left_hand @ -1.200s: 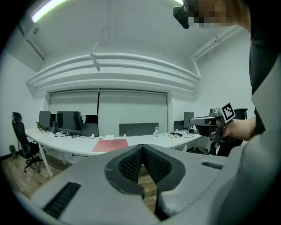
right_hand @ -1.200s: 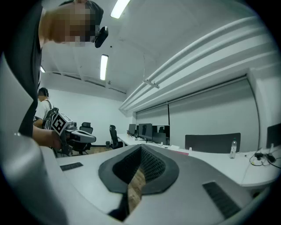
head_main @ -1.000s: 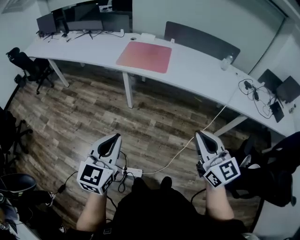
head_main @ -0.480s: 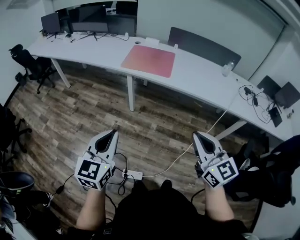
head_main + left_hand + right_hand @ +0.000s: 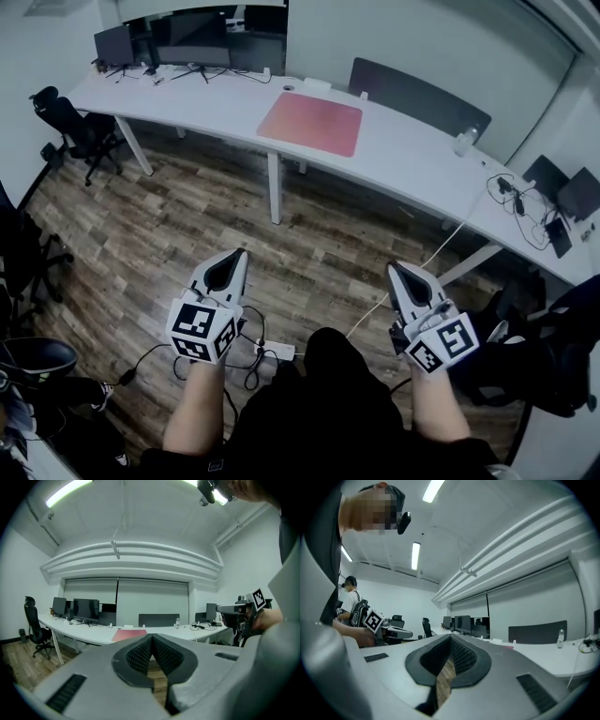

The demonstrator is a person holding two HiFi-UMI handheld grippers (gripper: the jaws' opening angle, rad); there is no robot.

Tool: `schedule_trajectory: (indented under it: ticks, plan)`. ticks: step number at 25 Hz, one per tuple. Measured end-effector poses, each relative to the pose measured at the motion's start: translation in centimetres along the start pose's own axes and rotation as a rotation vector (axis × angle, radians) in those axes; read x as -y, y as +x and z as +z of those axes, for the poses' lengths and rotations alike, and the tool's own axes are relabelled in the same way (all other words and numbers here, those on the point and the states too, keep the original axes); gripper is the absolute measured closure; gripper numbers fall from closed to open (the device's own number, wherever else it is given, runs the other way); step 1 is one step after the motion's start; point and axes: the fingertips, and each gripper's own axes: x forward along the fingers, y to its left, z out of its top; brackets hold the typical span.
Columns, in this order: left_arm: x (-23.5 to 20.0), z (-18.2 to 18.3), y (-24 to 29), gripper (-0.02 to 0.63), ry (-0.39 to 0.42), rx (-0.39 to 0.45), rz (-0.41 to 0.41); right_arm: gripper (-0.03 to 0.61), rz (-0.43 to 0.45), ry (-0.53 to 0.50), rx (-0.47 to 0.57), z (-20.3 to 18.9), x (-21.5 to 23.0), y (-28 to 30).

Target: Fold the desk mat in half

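Observation:
A pink-red desk mat (image 5: 310,123) lies flat on the long white desk (image 5: 394,159) across the room; it also shows as a thin red strip (image 5: 129,634) in the left gripper view. My left gripper (image 5: 232,259) is shut and empty, held over the wooden floor far short of the desk. My right gripper (image 5: 397,271) is shut too, with nothing in it, level with the left one. Both point toward the desk. In the left gripper view the jaws (image 5: 152,638) meet at the tip; in the right gripper view the tips (image 5: 451,638) touch as well.
Monitors (image 5: 192,28) stand at the desk's far left end, a dark screen panel (image 5: 412,94) behind the mat, a bottle (image 5: 461,142) to its right. Office chairs (image 5: 80,127) sit at left. A power strip and cables (image 5: 272,350) lie on the floor near my feet.
Both grippers have moved forward toward the desk, still shut. The desk and mat have shifted right and lower in the head view.

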Motion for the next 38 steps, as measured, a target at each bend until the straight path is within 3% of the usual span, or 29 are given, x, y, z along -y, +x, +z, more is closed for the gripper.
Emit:
schedule_trajectory:
  ticks: [8, 24, 38]
  plan:
    - [-0.3, -1.7, 1.0, 0.609, 0.044, -0.048, -0.004, 0.541, 0.026, 0.038, -0.037, -2.0, -0.8, 3.1]
    - [-5.1, -3.5, 3.6, 0.609, -0.003, -0.066, 0.043, 0.549, 0.097, 0.083, -0.083, -4.3, 0.7, 10.7]
    - [-10.8, -2.6, 16.8, 0.609, -0.027, -0.12, 0.084, 0.552, 0.129, 0.13, -0.084, -5.4, 12.7, 21.6]
